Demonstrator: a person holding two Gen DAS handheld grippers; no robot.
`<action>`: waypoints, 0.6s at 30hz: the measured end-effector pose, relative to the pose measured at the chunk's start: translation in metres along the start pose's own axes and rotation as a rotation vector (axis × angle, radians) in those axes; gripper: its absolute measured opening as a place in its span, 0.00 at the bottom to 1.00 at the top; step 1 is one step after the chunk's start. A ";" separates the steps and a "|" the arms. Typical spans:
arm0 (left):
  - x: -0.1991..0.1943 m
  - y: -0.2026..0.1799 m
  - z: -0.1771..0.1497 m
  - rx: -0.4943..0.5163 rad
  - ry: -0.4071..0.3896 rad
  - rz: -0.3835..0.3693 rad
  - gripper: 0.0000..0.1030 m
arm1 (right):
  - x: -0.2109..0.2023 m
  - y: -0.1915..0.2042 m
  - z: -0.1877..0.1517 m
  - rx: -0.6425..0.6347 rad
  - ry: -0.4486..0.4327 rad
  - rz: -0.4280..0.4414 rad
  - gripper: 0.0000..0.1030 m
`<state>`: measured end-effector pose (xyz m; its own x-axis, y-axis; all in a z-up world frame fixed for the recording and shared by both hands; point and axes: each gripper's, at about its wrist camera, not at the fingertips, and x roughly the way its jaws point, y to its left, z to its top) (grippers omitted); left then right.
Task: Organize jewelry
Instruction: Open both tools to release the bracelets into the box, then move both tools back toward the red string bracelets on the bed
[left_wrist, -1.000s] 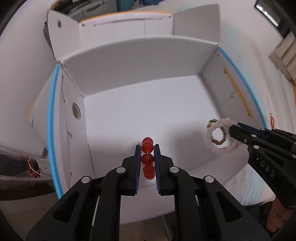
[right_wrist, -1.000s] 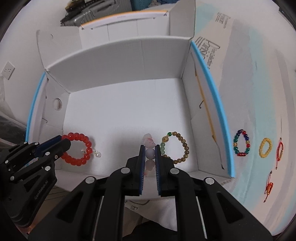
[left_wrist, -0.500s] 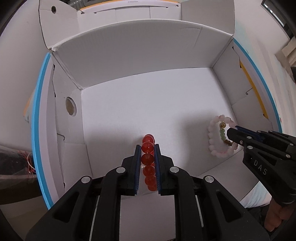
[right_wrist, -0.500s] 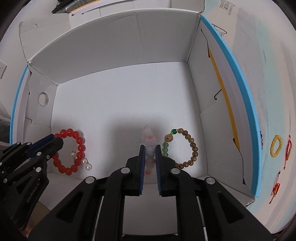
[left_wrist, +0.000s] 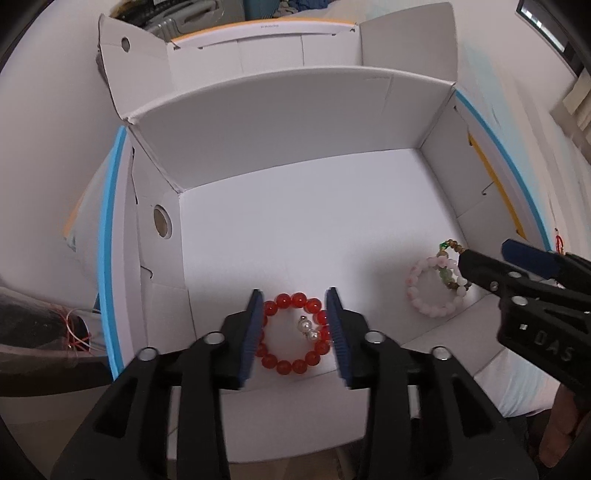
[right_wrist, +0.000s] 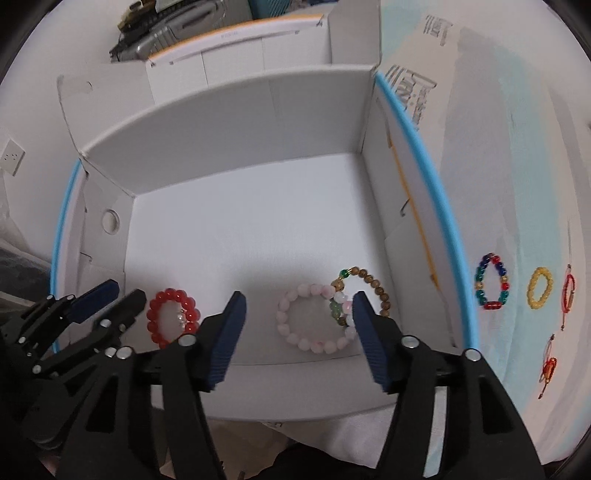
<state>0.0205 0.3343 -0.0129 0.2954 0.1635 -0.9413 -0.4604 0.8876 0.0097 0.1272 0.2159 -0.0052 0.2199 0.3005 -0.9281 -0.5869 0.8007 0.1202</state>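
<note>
A red bead bracelet (left_wrist: 293, 334) with small pearl beads lies flat on the floor of a white cardboard box (left_wrist: 295, 221), near its front edge. My left gripper (left_wrist: 294, 301) is open above it, jaws wide on either side. A pale pink bead bracelet (right_wrist: 314, 317) lies on the box floor, overlapping a brown and green bead bracelet (right_wrist: 373, 288). My right gripper (right_wrist: 297, 306) is open above the pink bracelet. The red bracelet also shows in the right wrist view (right_wrist: 171, 317).
To the right of the box, on a white and light blue cloth (right_wrist: 517, 184), lie a multicolour bead bracelet (right_wrist: 491, 286), a yellow bead bracelet (right_wrist: 540, 288) and red cord bracelets (right_wrist: 569, 291). The box flaps stand up at the back.
Both grippers have opened and pulled back. The red bracelet and the pink bracelet were let go and now lie flat on the box floor.
</note>
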 end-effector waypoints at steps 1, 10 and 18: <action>-0.005 0.001 0.002 -0.004 -0.009 0.003 0.53 | -0.005 -0.002 0.000 0.000 -0.012 -0.001 0.60; -0.036 -0.024 0.001 0.018 -0.083 -0.001 0.77 | -0.048 -0.018 -0.004 0.028 -0.096 -0.010 0.73; -0.053 -0.067 -0.002 0.049 -0.124 -0.052 0.94 | -0.085 -0.057 -0.022 0.069 -0.166 -0.022 0.81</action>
<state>0.0335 0.2653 0.0360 0.4205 0.1656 -0.8921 -0.4015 0.9157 -0.0193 0.1253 0.1333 0.0590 0.3610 0.3598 -0.8604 -0.5270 0.8399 0.1301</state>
